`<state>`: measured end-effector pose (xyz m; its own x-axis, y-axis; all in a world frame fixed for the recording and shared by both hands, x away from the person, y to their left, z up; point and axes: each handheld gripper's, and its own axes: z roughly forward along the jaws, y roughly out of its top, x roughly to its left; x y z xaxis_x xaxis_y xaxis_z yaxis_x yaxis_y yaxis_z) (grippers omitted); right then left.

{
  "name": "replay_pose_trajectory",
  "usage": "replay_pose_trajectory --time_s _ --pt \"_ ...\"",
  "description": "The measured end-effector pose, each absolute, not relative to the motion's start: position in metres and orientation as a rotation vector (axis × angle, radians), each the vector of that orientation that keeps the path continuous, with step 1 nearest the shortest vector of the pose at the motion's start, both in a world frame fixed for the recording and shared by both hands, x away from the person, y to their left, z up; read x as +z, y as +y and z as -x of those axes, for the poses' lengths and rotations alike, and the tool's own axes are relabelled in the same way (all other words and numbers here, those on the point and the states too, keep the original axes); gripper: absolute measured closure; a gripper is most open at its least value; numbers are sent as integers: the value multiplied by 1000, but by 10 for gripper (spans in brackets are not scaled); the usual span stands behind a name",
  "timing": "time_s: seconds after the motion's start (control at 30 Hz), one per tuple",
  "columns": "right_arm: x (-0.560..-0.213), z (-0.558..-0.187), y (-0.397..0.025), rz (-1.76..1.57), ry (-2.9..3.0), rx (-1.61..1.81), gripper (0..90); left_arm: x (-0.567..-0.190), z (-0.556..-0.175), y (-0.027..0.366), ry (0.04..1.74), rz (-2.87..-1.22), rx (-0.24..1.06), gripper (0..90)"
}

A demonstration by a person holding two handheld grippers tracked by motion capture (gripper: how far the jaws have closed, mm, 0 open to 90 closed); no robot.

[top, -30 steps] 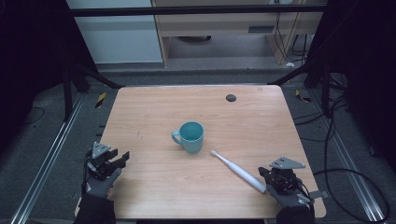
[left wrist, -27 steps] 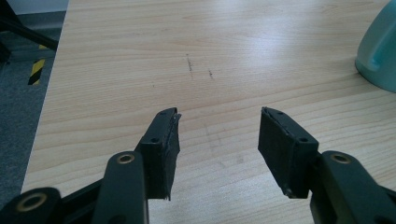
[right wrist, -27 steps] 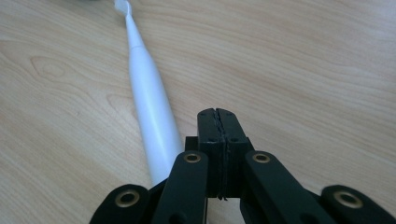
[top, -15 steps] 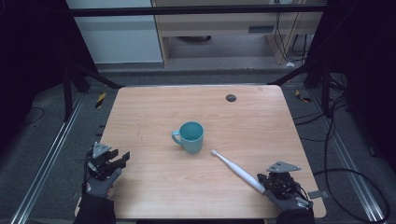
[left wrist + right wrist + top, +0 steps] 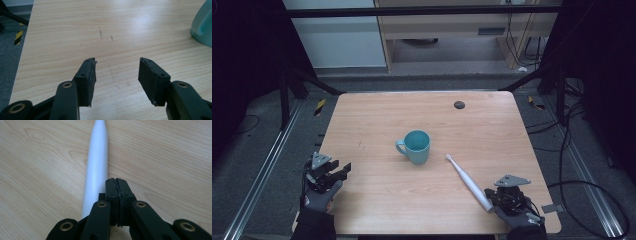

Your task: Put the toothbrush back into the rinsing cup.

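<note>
At the lower left of the high view, the left gripper (image 5: 343, 170) is held at the left edge of the tabletop (image 5: 377, 115), and in the left gripper view its fingers (image 5: 88, 78) are seen spread wide with nothing but bare wood between them; it is judged to be parked there, ready but not engaged. Near the middle of the high view a teal mug (image 5: 416, 146) is stood upright, its handle turned toward the left of the frame, and its side is caught at the upper right corner of the left gripper view. Above and to the right of it, near the far edge, a small dark round mark (image 5: 459, 104) is seen. Just right of the mug a white toothbrush (image 5: 468, 182) is laid flat, its head angled toward the mug and its handle end run down to the lower right. There the right gripper (image 5: 491, 199) is held at the handle end; in the right gripper view its fingers (image 5: 112, 195) are pressed together, empty, with the toothbrush lying beside them on their left. The toothbrush is therefore not gripped, and an approach to its handle is judged likely.
</note>
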<state>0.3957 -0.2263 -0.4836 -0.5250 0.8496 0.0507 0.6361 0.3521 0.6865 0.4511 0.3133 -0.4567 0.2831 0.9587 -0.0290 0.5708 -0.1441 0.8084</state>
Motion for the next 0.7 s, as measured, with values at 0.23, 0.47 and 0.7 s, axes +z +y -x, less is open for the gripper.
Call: replay_pose_trajectory --time_s 0.23,0.47,0.7 --pt "-483 -396 -226 -1320 2296 942 863 -457 -451 313 1379 -1828 670 471" --pt "-475 -400 -229 -1342 2236 971 729 -457 -453 312 1373 -1843 682 464" --pt "-467 -403 -226 -1368 2203 975 599 -458 -454 310 1379 -1862 707 434"
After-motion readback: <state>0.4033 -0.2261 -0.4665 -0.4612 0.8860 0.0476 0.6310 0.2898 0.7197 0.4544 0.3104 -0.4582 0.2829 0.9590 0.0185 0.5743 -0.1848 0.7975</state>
